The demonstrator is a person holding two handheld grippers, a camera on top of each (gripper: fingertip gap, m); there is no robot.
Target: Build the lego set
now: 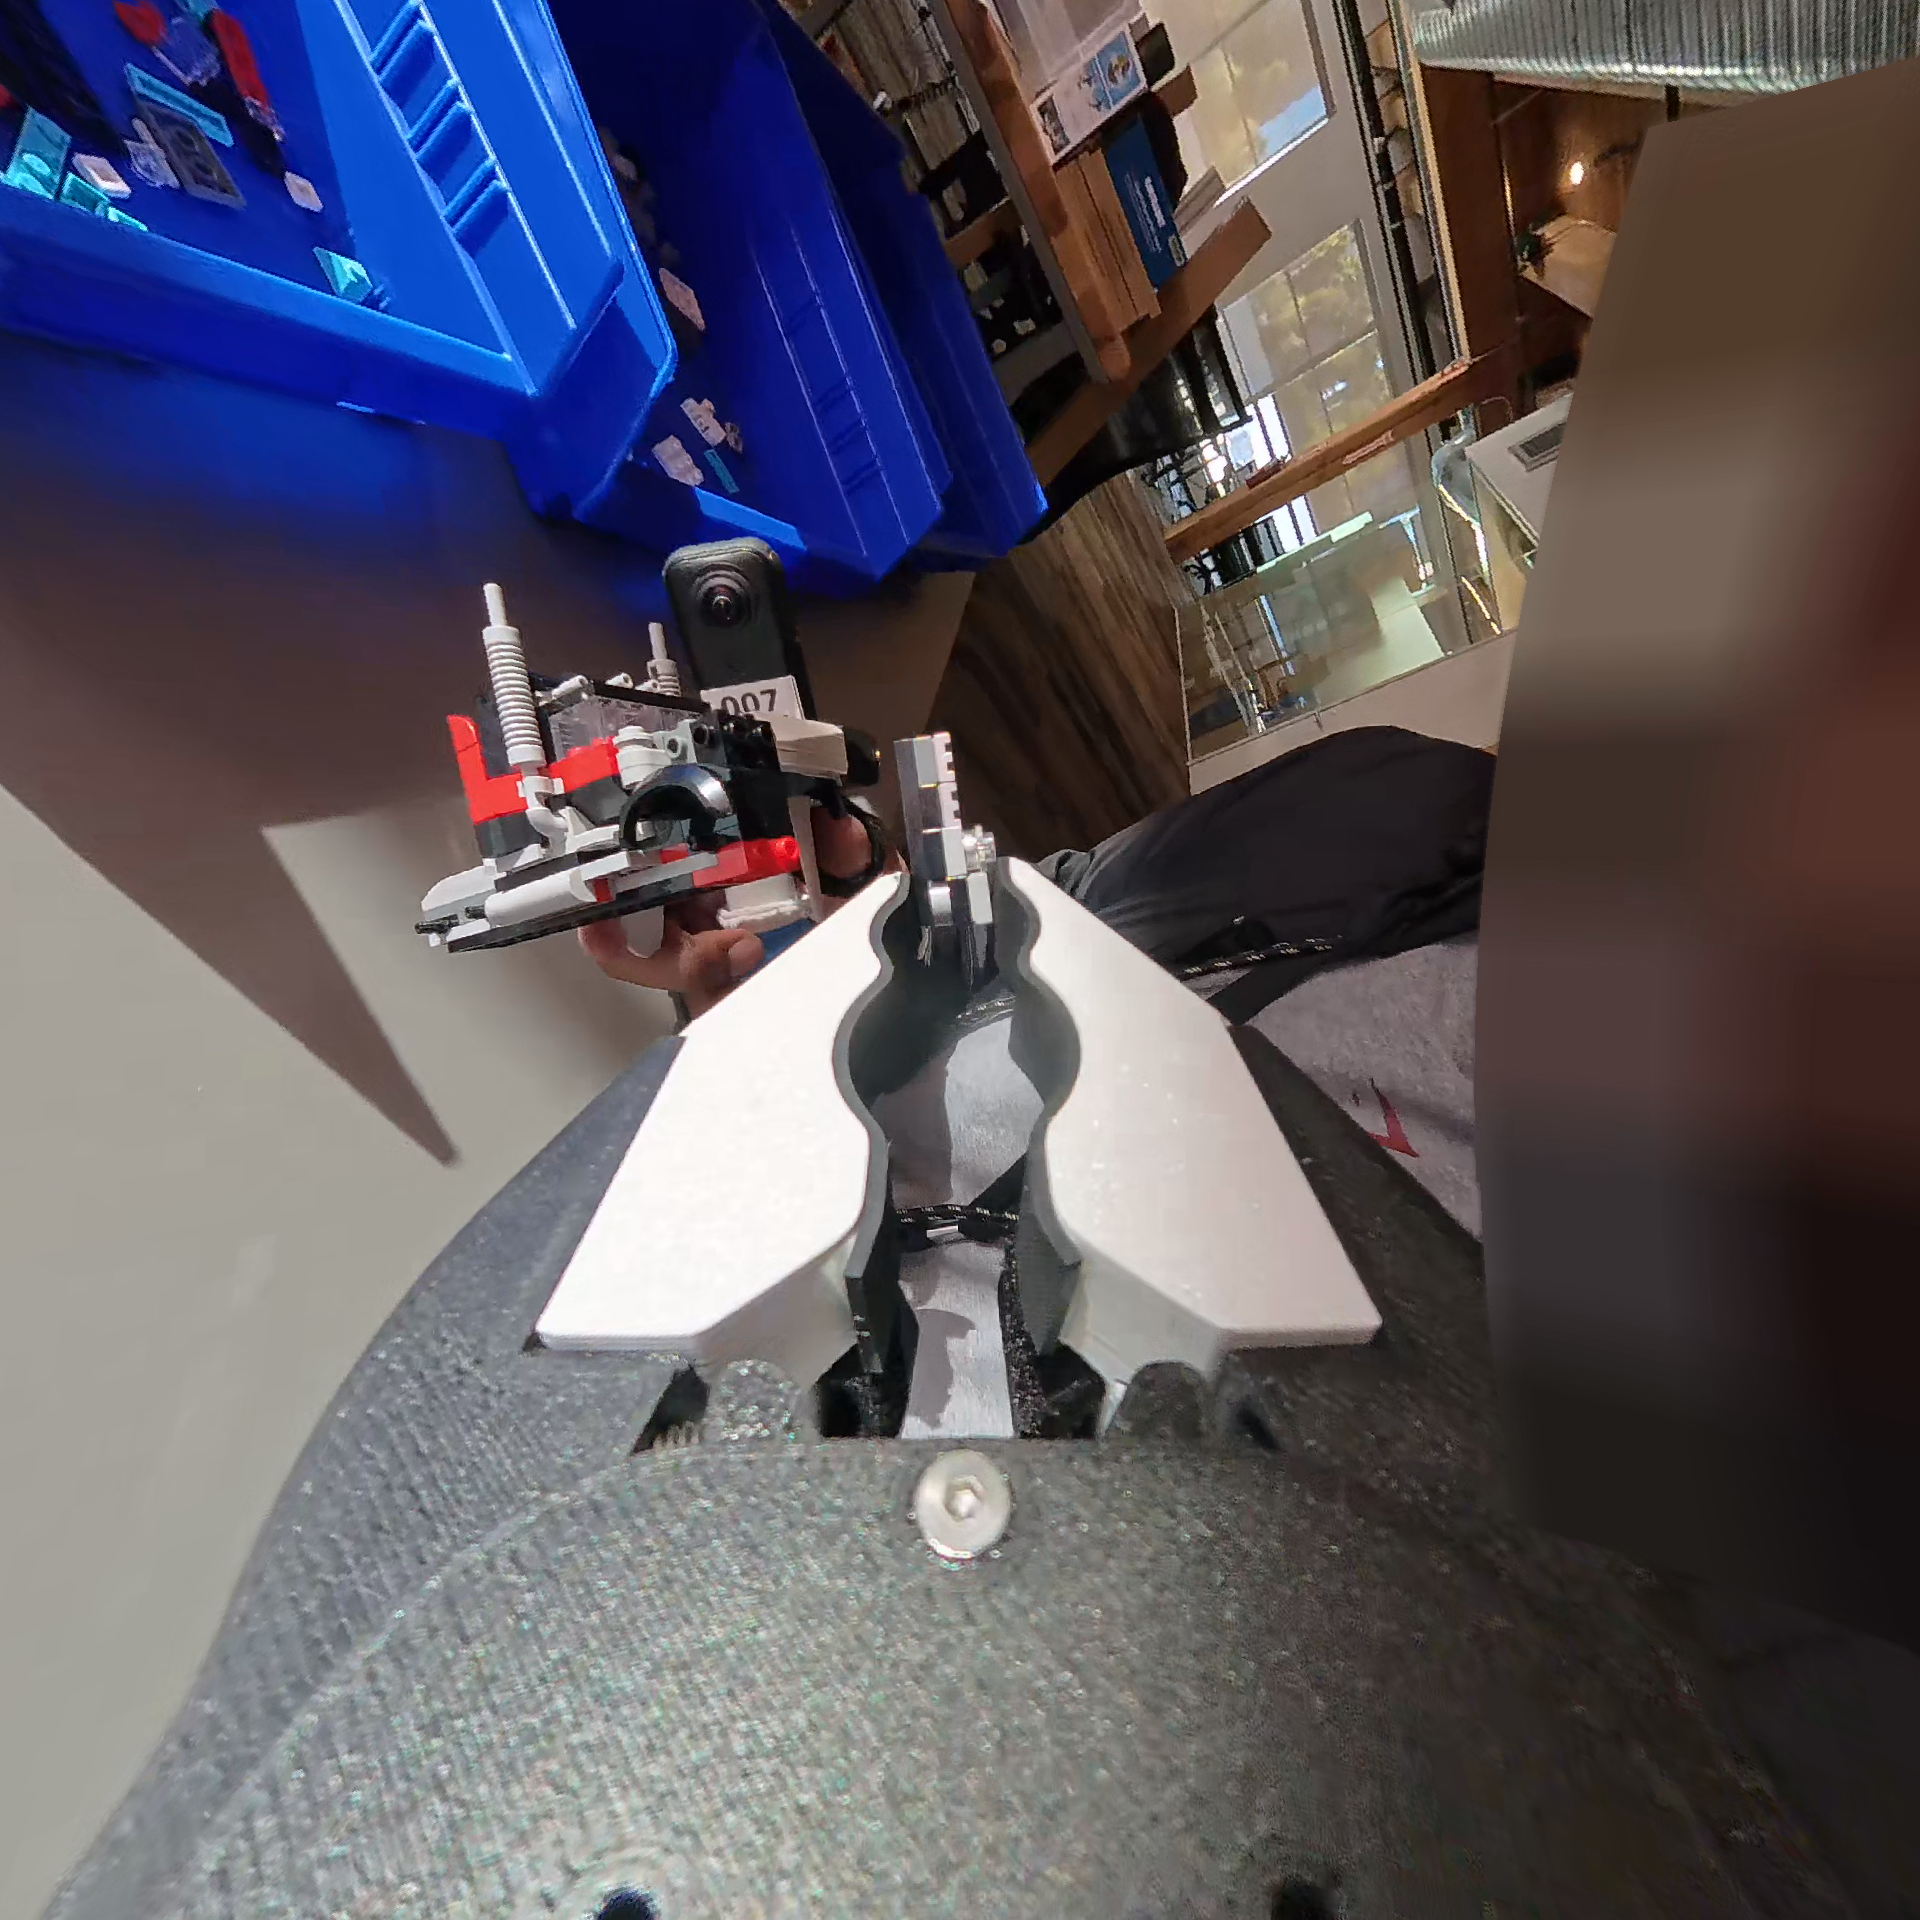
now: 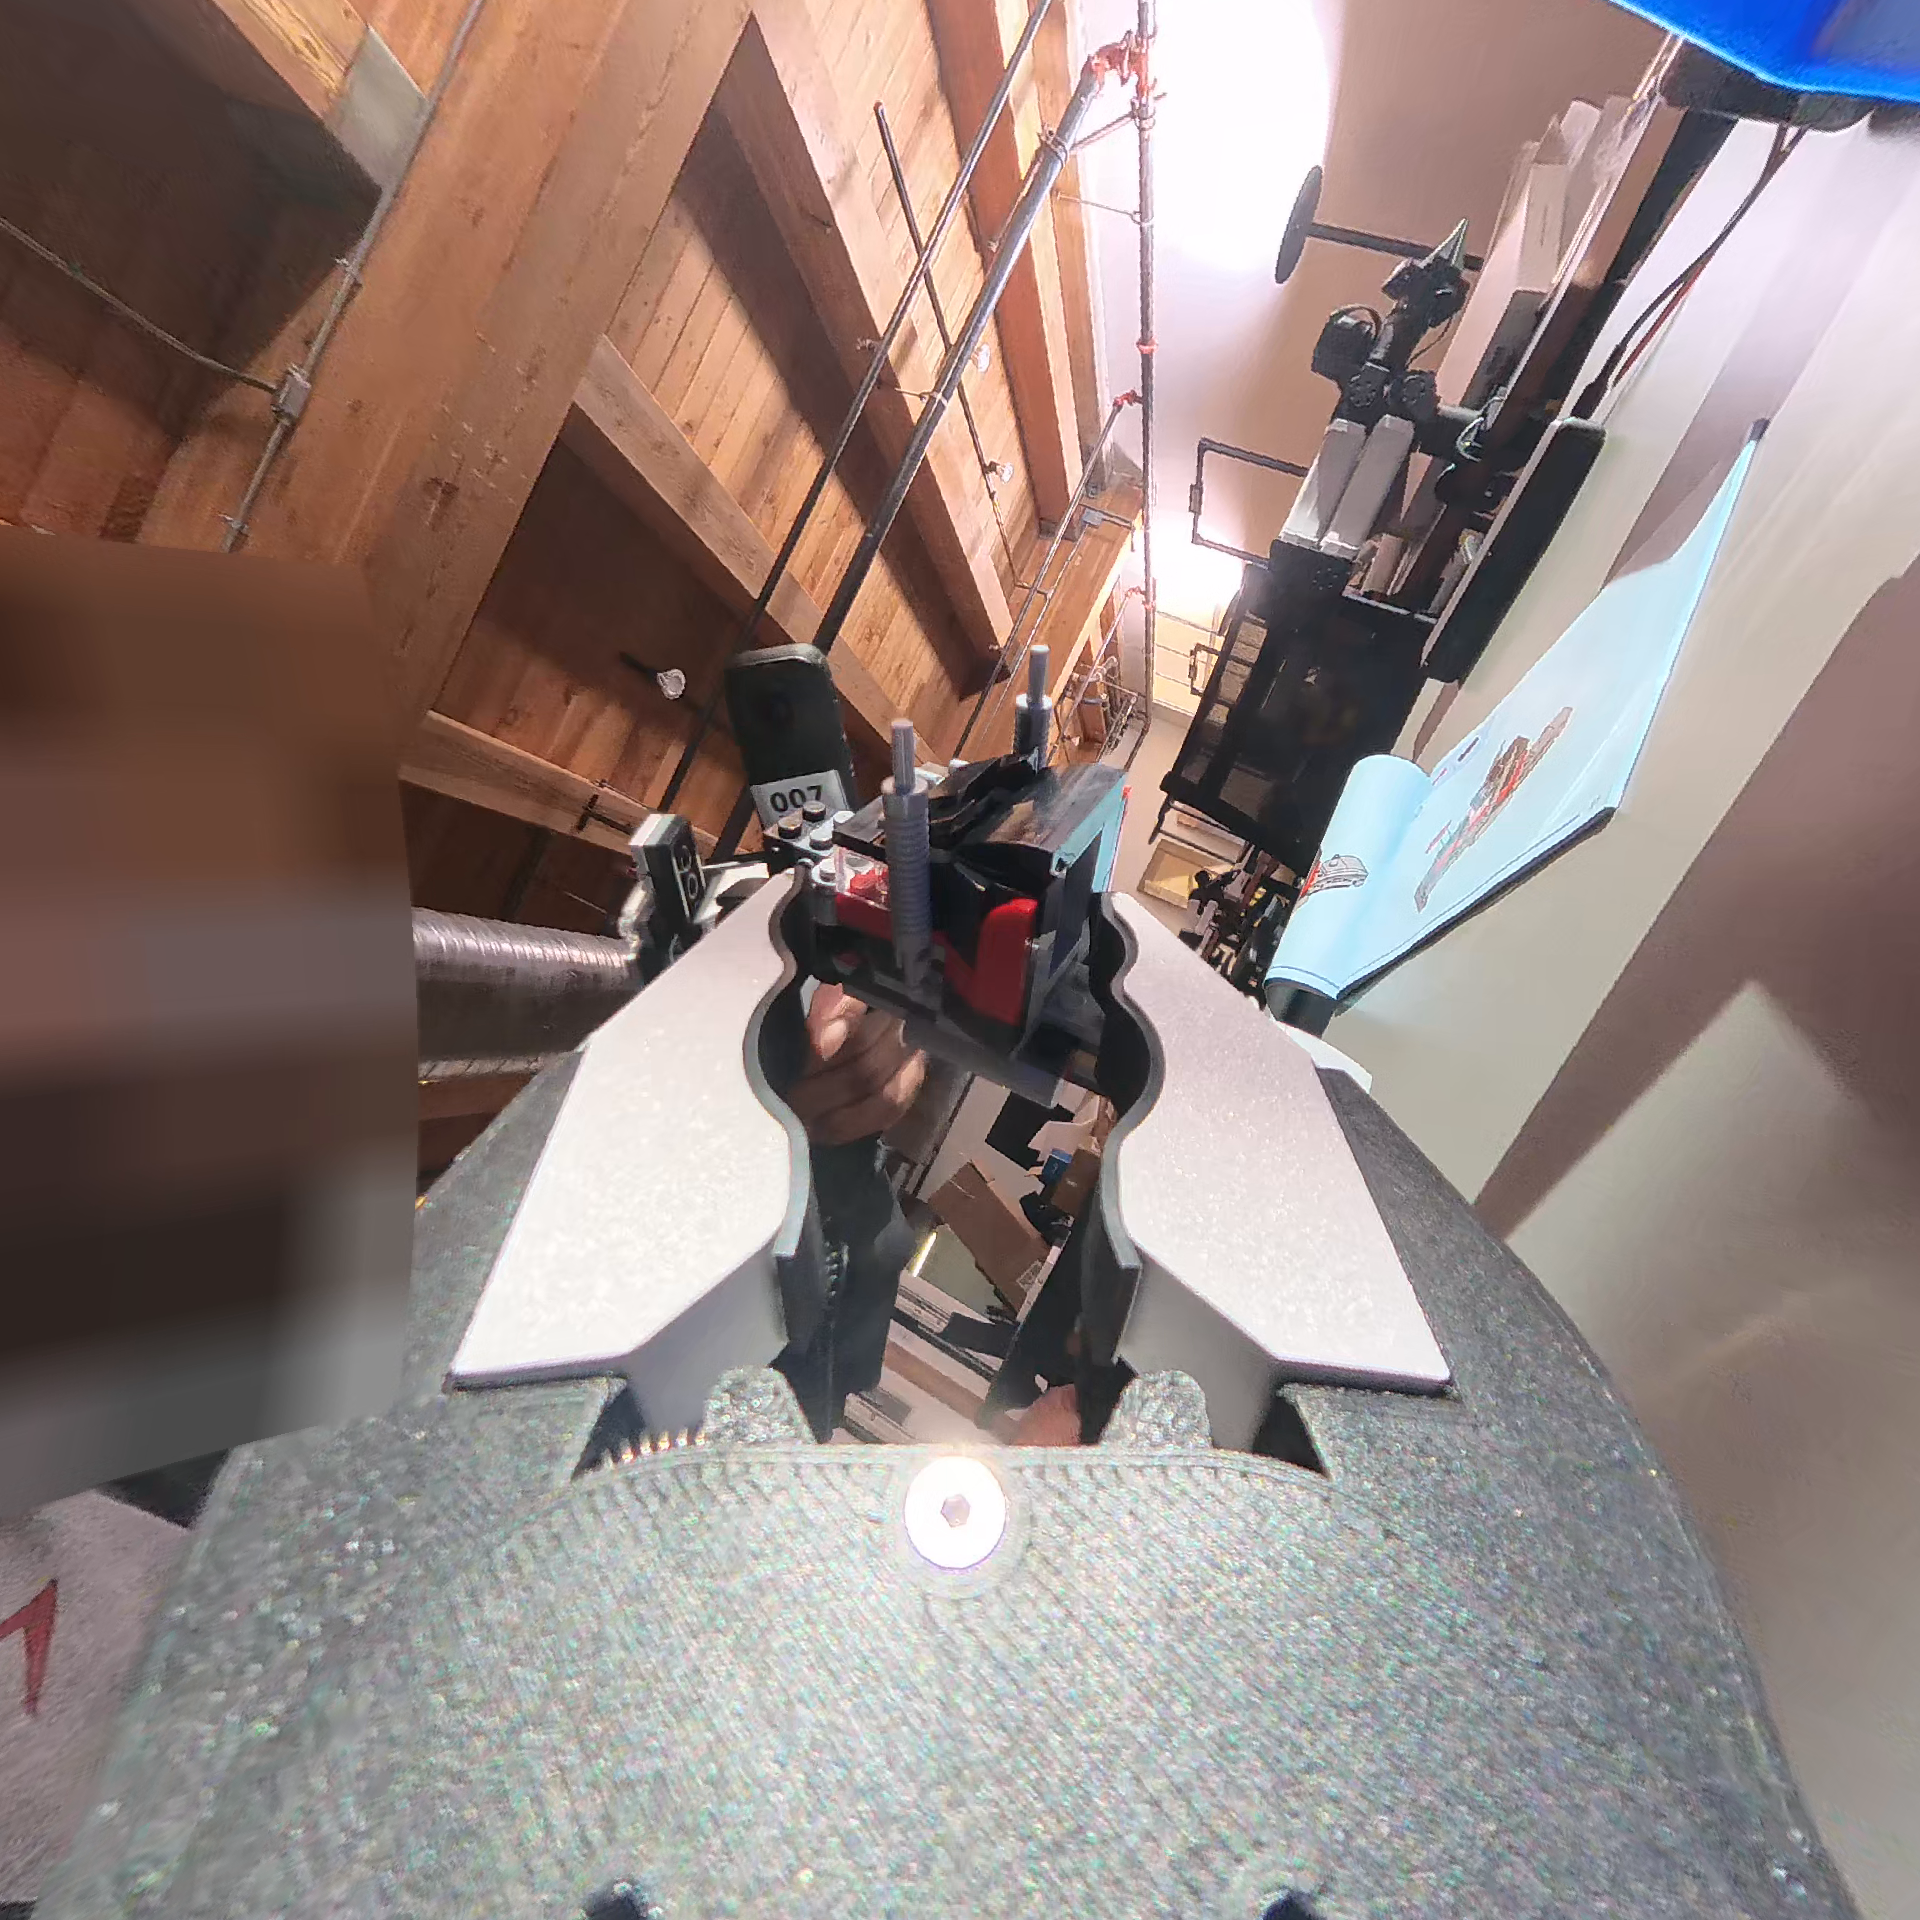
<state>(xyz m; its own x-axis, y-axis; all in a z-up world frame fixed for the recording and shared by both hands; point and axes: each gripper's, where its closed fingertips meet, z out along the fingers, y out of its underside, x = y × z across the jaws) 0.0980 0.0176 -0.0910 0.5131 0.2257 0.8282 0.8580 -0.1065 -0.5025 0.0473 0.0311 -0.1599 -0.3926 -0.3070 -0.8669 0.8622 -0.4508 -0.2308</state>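
Observation:
My left gripper (image 1: 951, 883) is shut on a small grey Lego piece (image 1: 935, 805) that sticks out past its white fingertips. To its left in the left wrist view, a partly built red, white and black Lego model (image 1: 613, 800) with two grey spring posts hangs in the air, held by my right gripper (image 1: 774, 883). In the right wrist view my right gripper (image 2: 951, 904) is shut on that model (image 2: 966, 914), gripping its sides. The left gripper (image 2: 665, 914) with the grey piece (image 2: 675, 868) shows just left of the model, apart from it.
Two blue bins (image 1: 499, 312) with several loose Lego pieces (image 1: 177, 156) stand on the table at the upper left of the left wrist view. An open light-blue instruction booklet (image 2: 1507, 810) lies at the right of the right wrist view. A person's hand (image 1: 665, 951) is below the model.

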